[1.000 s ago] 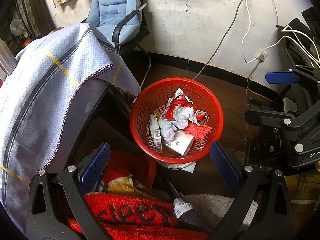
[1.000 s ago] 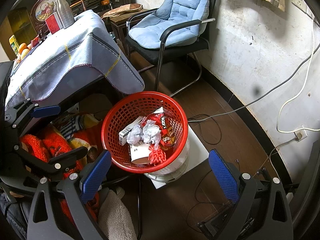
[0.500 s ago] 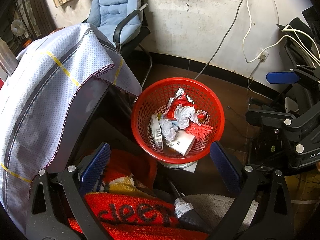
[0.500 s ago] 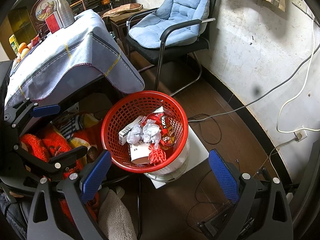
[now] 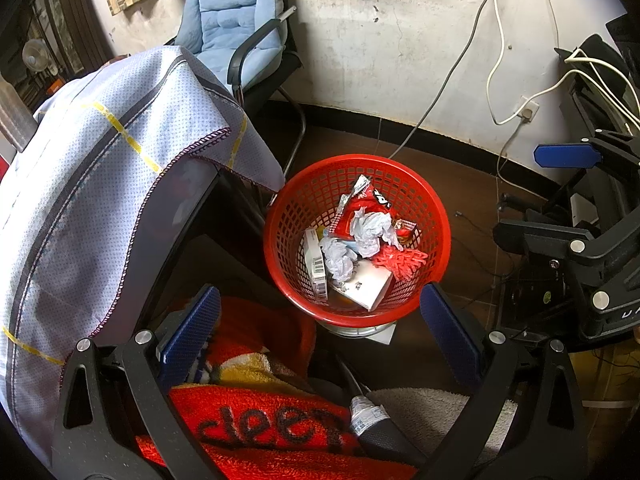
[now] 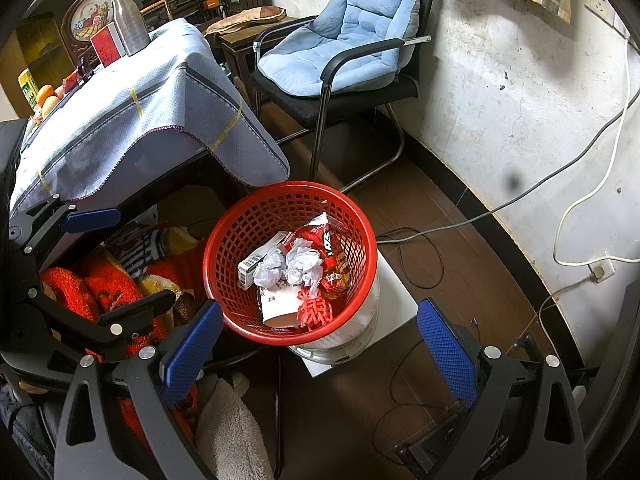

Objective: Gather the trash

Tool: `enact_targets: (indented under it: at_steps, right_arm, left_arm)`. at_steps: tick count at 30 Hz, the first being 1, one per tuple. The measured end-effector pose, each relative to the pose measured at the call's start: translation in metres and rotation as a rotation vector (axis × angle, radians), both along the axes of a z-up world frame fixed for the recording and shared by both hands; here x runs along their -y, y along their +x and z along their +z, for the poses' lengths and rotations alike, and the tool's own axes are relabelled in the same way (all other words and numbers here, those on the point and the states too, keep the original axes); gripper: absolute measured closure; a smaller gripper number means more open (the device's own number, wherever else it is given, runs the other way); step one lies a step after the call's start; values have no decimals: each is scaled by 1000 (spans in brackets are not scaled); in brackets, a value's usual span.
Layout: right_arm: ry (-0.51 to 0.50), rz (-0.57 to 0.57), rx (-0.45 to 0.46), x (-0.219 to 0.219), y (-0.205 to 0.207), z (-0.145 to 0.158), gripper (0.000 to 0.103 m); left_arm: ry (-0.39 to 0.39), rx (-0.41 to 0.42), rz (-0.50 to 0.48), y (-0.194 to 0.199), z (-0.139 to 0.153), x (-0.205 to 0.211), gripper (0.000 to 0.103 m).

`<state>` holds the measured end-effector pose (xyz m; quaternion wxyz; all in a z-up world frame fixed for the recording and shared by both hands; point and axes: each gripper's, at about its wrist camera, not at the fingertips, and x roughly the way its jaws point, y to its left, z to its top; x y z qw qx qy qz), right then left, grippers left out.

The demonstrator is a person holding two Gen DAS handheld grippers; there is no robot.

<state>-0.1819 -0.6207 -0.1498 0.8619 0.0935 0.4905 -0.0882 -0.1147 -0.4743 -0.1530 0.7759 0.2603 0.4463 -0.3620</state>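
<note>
A red mesh basket (image 5: 304,196) (image 6: 256,216) stands on a white base on the floor. It holds crumpled white paper (image 5: 370,228) (image 6: 302,262), a red snack wrapper (image 5: 370,200) (image 6: 324,240), a white box (image 5: 370,286) (image 6: 276,304), a barcoded carton (image 5: 314,258) (image 6: 254,264) and a red knotted ornament (image 5: 400,260) (image 6: 316,308). My left gripper (image 5: 320,320) hangs open above the basket's near side, nothing between its blue pads. My right gripper (image 6: 318,338) is open too, over the basket's near rim and empty. Each gripper shows at the side of the other's view.
A table under a blue-grey cloth (image 5: 100,176) (image 6: 132,120) rises left of the basket. A black chair with a light blue cushion (image 5: 236,32) (image 6: 344,48) stands by the wall. Cables (image 6: 420,236) trail on the brown floor. Red towels (image 5: 256,424) and a grey one (image 6: 228,432) lie below.
The left wrist view has crept slightly toward the basket; the basket's contents are unmoved. Both grippers stay open and the right view is the same.
</note>
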Motion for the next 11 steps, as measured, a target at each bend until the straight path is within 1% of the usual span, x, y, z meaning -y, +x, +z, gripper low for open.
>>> enact_targets:
  at_steps: [11]
  right_arm:
    - [2,-2,-1,0,-2,-1,7]
  left_arm:
    - [-5,-8,6,3,0,-1,7]
